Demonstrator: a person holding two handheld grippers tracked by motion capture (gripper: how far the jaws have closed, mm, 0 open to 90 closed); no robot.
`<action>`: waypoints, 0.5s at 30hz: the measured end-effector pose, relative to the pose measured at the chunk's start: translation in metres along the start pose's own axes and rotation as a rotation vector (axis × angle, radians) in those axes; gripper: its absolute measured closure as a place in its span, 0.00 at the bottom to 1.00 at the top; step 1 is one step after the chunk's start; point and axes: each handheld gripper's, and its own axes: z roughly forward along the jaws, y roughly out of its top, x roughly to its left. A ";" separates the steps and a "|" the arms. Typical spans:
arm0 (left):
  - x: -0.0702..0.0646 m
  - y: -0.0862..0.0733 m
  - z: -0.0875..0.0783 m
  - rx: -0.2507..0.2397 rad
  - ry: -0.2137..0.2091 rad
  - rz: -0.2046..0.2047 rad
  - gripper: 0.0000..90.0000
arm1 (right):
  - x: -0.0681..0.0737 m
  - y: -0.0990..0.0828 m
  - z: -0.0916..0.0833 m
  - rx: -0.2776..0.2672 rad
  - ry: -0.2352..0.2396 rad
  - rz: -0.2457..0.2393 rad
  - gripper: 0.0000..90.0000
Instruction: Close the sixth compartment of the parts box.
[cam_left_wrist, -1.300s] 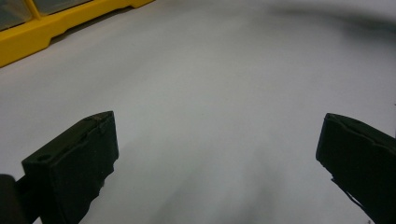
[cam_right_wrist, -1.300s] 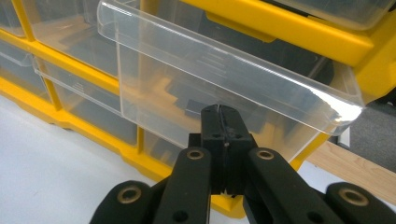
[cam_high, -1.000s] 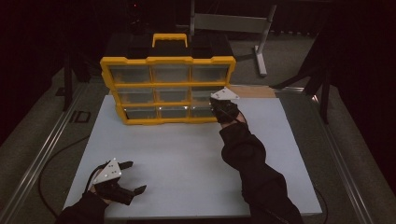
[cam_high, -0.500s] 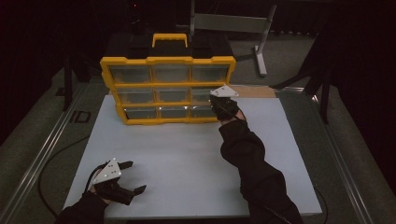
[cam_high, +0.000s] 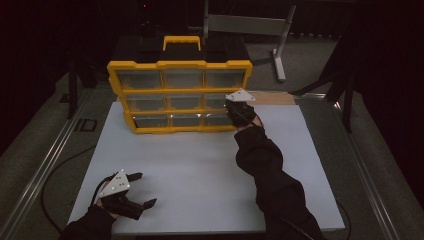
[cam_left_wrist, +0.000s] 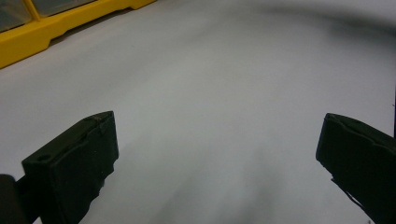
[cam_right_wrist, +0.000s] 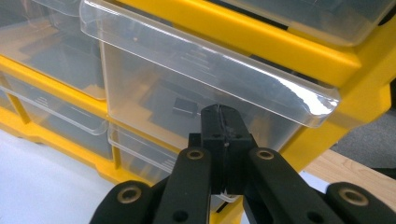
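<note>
Resting near the front edge of the white board, the left gripper has its jaws spread wide with nothing between them; in the left gripper view its black blocky fingertips hover over smooth, matte white surface, and a strip of yellow plastic base shows far off at the top left. Nothing lies between that tool and the cabinet, just bare board. Further up, a dark sleeve stretches across the right half of the board to the right gripper, its jaws pressed together, right up against the yellow drawer cabinet at its right-hand column. In the right gripper view the closed tips sit just under the protruding lip of a clear plastic drawer, glossy and see-through, with dark shapes blurred inside; whether the tips touch it I can't tell. Thick yellow frame bars separate the drawers. Behind the cabinet stands a grey metal stand, and a wooden strip peeks out beside the board.
</note>
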 end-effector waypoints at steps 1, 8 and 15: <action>0.000 0.000 0.000 0.000 0.000 0.000 0.00 | 0.000 0.000 0.000 0.001 -0.001 -0.003 1.00; 0.000 0.000 0.000 0.000 -0.002 -0.001 0.00 | -0.001 0.002 0.004 0.007 -0.006 -0.007 1.00; 0.001 0.000 0.000 -0.001 -0.003 -0.002 0.00 | -0.002 0.003 0.006 0.009 -0.007 0.000 1.00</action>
